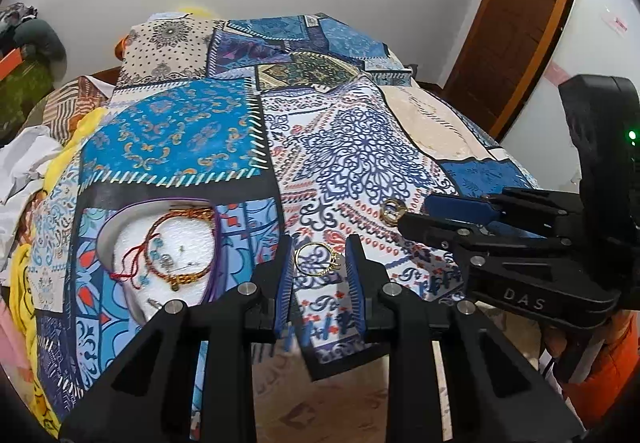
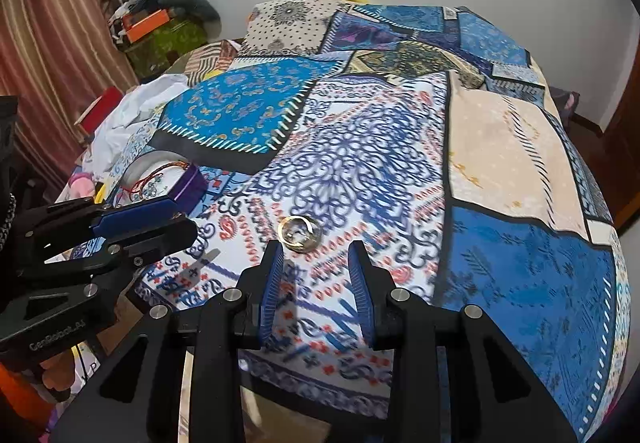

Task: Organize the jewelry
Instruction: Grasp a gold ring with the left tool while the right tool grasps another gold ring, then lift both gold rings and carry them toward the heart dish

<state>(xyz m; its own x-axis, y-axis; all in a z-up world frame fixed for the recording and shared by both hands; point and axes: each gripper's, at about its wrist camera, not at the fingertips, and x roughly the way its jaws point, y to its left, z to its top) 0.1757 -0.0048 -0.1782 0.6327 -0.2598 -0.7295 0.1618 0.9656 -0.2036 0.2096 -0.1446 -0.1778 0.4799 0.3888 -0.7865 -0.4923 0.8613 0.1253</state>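
A thin gold ring with a small charm (image 1: 318, 258) lies on the patterned bedspread between the open fingers of my left gripper (image 1: 320, 249), at their tips. A thicker gold ring (image 1: 392, 210) lies further right; in the right wrist view this ring (image 2: 300, 233) sits just beyond my open right gripper (image 2: 316, 249). An open purple-edged jewelry box (image 1: 160, 243) with white foam holds a braided red-brown bracelet (image 1: 180, 247) and small pieces. The box (image 2: 176, 179) shows at the left in the right wrist view.
The patchwork blue, white and beige bedspread (image 1: 352, 147) covers the bed. Crumpled white paper (image 1: 24, 163) and yellow cloth (image 1: 20, 271) lie at the left edge. Clutter (image 2: 160, 19) sits by the far wall, and a brown door (image 1: 520, 15) stands at the right.
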